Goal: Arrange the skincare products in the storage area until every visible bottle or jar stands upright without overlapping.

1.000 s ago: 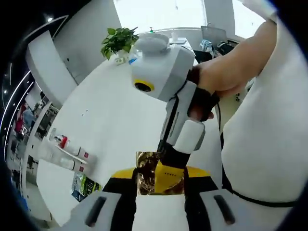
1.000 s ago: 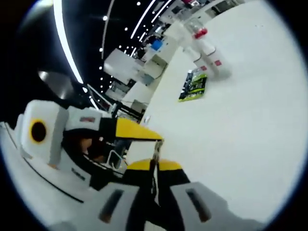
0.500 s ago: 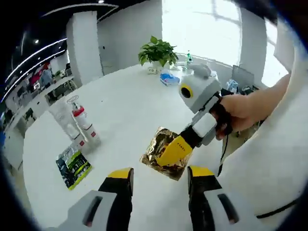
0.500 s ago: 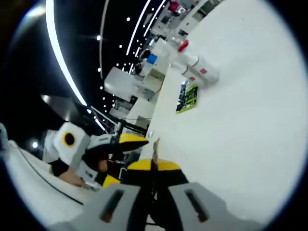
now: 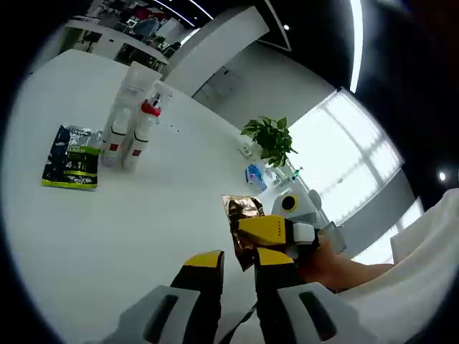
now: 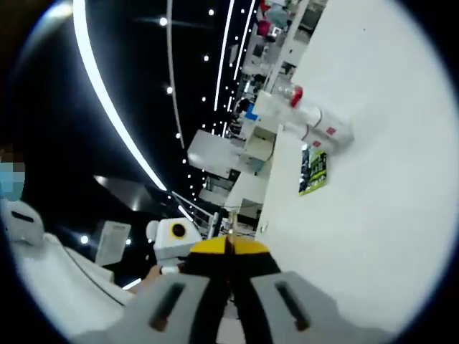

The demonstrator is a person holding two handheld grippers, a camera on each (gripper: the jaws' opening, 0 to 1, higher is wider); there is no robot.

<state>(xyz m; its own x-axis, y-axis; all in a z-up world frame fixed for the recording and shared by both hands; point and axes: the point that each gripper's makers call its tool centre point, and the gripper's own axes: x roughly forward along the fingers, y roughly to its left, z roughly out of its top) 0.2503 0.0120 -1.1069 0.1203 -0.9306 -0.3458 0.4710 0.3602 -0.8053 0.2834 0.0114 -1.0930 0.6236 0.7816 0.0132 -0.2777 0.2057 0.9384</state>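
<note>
Left gripper view shows the right hand-held gripper [image 5: 251, 236] pinching a gold sachet [image 5: 240, 215] above the desk [image 5: 143, 222], while the left hand-held gripper [image 5: 237, 269] is slightly open and empty. The bottles [image 5: 133, 118] and a green packet [image 5: 69, 158] stand far off. The thin sachet may slip or flop when released.

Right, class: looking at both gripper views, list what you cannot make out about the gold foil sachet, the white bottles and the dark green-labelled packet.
- Crinkled gold foil sachet, left gripper view: lower part covered by the right gripper's yellow jaws; print unreadable.
- Sachet in the right gripper view: edge-on, a thin sliver between the shut jaws.
- White bottles with red labels: they overlap, so the count is uncertain; labels too small.
- Dark packet with green label: small text illegible.
- Left gripper: jaws apart.
</note>
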